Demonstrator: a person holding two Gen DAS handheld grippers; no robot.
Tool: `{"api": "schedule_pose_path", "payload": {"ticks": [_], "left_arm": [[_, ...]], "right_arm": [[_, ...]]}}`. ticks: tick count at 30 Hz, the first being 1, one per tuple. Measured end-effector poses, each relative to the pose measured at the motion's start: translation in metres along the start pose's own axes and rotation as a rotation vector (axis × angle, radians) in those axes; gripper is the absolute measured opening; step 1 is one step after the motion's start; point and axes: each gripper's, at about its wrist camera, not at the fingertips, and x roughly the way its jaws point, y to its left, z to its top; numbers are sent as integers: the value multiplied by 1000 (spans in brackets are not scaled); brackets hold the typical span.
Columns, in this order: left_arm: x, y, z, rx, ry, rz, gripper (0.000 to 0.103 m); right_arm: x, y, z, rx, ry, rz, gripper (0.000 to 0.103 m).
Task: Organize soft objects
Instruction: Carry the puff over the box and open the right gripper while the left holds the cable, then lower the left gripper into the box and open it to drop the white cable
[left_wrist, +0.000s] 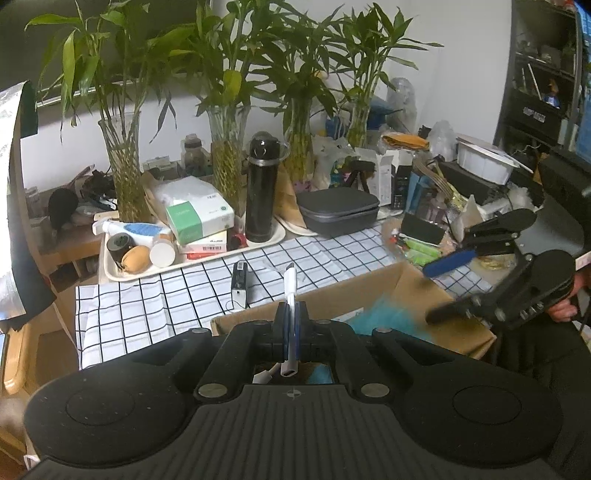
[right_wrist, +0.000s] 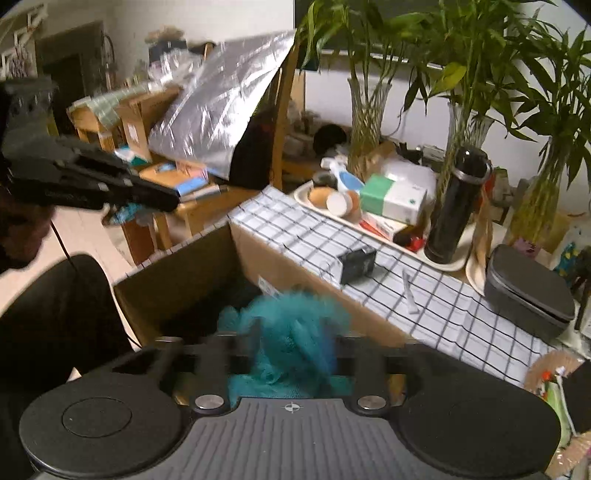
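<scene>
Left wrist view, item one: my left gripper (left_wrist: 291, 295), jaws together and clamped on a white cable adapter (left_wrist: 290, 284) that stands up between the pads; a loose end hangs below. I judge it is pinched upright so it can be carried to its place.

Item two: right gripper (left_wrist: 441, 290), jaws apart over the open box (left_wrist: 410, 280). Nothing is pressed between its blue pads (left_wrist: 448, 261), as far as I can see.

Right wrist view, item three: teal mesh puff (right_wrist: 291, 332), blurred, sitting in the mouth of the box just ahead of the spread jaws. I take it as let go there, the box serving as the bin for soft things.

Item four: checked cloth (right_wrist: 424, 295), beside the box, bearing a small black block (right_wrist: 357, 264).
</scene>
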Motion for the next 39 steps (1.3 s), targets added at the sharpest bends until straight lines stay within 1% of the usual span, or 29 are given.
{"api": "schedule_pose_path", "payload": {"ticks": [2,6,11,19,22,23,24,25,26,27,29,31,35,39], "left_arm": [[0,-1,-1,1,6,-2,3],[1,-2,-1,-9,20,-11,3],[4,-2,0,-47,32,-39,3],[21,-11,4,-93,70,-74,3],[29,-13,8,-122,82,-67,6],[32,-13,8,-129,87,-68,15],[33,-13,10,-138,91,-69,33],[34,-12,10,-146,85,-67,43],[33,-13,10,-148,72,-64,57],[31,-13,11,-144,57,-59,63],[29,-12,11,-128,46,-45,63],[28,-11,11,-117,54,-19,63],[26,-4,8,-110,82,2,63],[21,5,3,-112,91,5,63]], "right_arm": [[1,0,-3,6,14,9,85],[-3,-3,-9,43,13,25,97],[-11,-9,-14,82,15,-3,103],[-20,-12,-18,110,-3,-33,103],[-22,-12,-18,112,-14,-51,103],[-23,-11,-18,109,-19,-59,103],[-24,-11,-17,107,-24,-67,103],[-24,-11,-17,106,-26,-73,103],[-25,-11,-18,101,-29,-75,103],[-25,-10,-18,94,-28,-78,103],[-24,-9,-18,81,-6,-96,103],[-23,-8,-19,73,5,-112,103],[-22,-13,-22,107,3,-77,103],[-22,-17,-23,133,-6,-68,103]]}}
